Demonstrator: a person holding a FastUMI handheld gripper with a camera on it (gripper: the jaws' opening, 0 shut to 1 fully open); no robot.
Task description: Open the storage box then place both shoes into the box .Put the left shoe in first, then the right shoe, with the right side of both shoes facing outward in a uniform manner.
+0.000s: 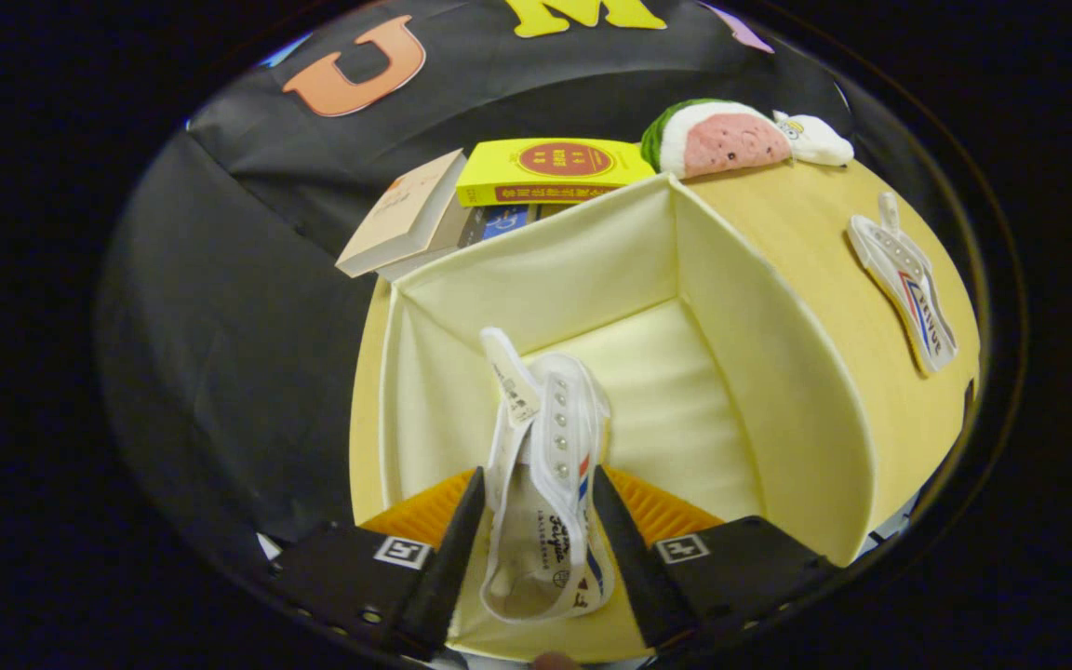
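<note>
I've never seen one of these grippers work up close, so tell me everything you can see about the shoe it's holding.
The white canvas shoe hangs clamped between the gripper fingers, over the open cream storage box. Its opening faces the camera and its tongue sticks up. It has metal eyelets without laces, red and blue side stripes, and printing on the insole. Only the fingers touch it.

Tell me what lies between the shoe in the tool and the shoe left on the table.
In the gripper view, the box's right wall stands between the held shoe and the other shoe; bare tabletop follows.

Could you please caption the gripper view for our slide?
Gripper shut on a white shoe above the open storage box; second shoe lies on the table.
</note>
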